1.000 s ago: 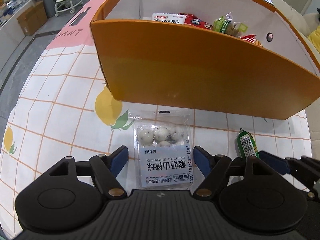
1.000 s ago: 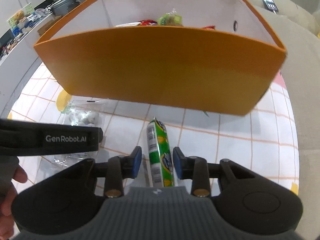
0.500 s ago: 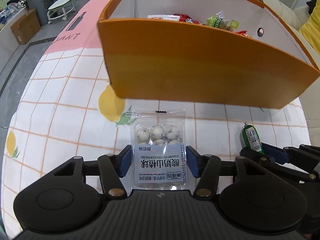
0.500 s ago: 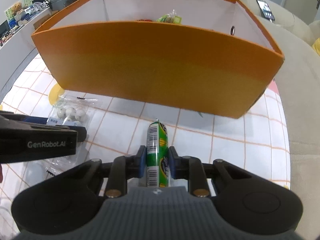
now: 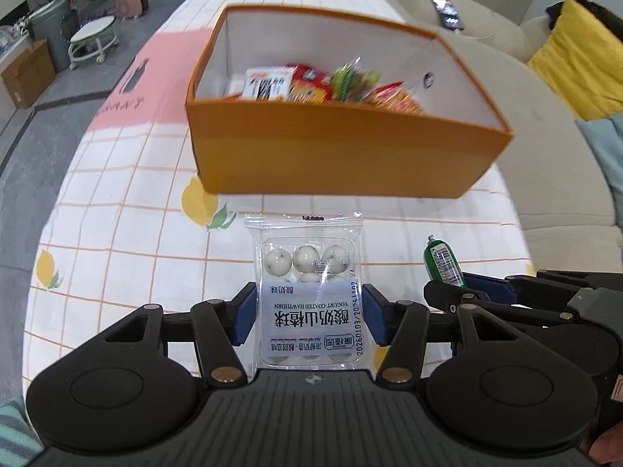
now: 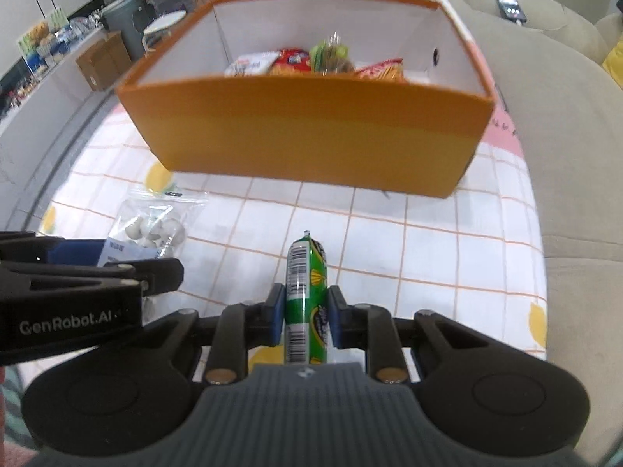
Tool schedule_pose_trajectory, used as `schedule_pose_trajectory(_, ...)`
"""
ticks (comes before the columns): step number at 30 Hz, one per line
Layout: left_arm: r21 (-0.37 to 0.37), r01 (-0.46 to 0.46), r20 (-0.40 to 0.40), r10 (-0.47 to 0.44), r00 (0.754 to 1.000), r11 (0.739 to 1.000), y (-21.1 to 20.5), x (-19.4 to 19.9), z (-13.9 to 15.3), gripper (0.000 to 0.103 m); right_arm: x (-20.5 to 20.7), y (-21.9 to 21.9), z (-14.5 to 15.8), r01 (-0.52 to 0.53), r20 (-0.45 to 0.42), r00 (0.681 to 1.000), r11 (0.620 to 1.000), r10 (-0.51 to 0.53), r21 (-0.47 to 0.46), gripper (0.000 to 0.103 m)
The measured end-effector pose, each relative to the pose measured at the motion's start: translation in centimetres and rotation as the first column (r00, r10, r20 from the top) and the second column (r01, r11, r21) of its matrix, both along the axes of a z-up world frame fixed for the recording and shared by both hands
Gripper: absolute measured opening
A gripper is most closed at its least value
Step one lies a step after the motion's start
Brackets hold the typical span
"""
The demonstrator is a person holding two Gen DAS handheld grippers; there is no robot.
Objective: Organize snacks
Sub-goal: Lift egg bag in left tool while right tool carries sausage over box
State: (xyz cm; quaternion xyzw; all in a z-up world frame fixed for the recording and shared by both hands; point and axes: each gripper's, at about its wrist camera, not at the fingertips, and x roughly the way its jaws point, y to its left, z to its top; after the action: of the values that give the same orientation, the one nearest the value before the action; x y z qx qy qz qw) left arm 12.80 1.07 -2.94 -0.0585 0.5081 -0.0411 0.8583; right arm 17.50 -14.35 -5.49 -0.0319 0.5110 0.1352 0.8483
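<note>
**Both snacks held, box straight ahead**

Your left claw (image 5: 307, 313) pinches the hawthorn packet (image 5: 307, 292); your right claw (image 6: 303, 317) pinches the green tube (image 6: 306, 303), lengthwise along its fingers. The orange box (image 6: 311, 132) lies ahead of both, open top upward

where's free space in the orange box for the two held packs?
Orange box: snack packets crowd its far side. The near strip of floor is hidden behind the front wall. Outside it, the checked tablecloth lies bare on the left.
</note>
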Motion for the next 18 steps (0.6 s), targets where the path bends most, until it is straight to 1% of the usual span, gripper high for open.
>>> schedule_pose_trajectory(3, -0.020, 0.018, 0.022, -0.018, 1.000, 1.000, -0.3, -0.5, 1.8, 0.064, -0.8, -0.4, 2.0, -0.006, 0.028, 1.000, 1.000, 0.006, 0.005, 0.019)
schedule_pose_trajectory(8, -0.013, 0.064, 0.067, -0.063, 0.996, 0.998, -1.2, -0.3, 5.0, 0.064, -1.3, -1.0, 4.9, -0.027, 0.063, 0.998, 1.000, 0.027, 0.005, 0.019)
schedule_pose_trajectory(12, -0.033, 0.094, 0.098, -0.090, 0.991, 0.995, -1.4, 1.1, 7.5, 0.064, -0.6, -1.4, 7.6, -0.054, 0.102, 0.993, 0.999, 0.054, -0.001, 0.019)
schedule_pose_trajectory(16, 0.004, 0.106, 0.156, -0.106, 0.982, 0.994, -1.6, 3.5, 9.9, 0.064, 1.2, -1.8, 10.1, -0.068, 0.145, 0.987, 0.998, 0.070, -0.017, 0.019)
schedule_pose_trajectory(18, 0.002, 0.109, 0.172, -0.108, 0.979, 0.994, -1.5, 4.8, 10.7, 0.064, 2.5, -2.0, 11.1, -0.072, 0.158, 0.985, 0.997, 0.075, -0.023, 0.019)
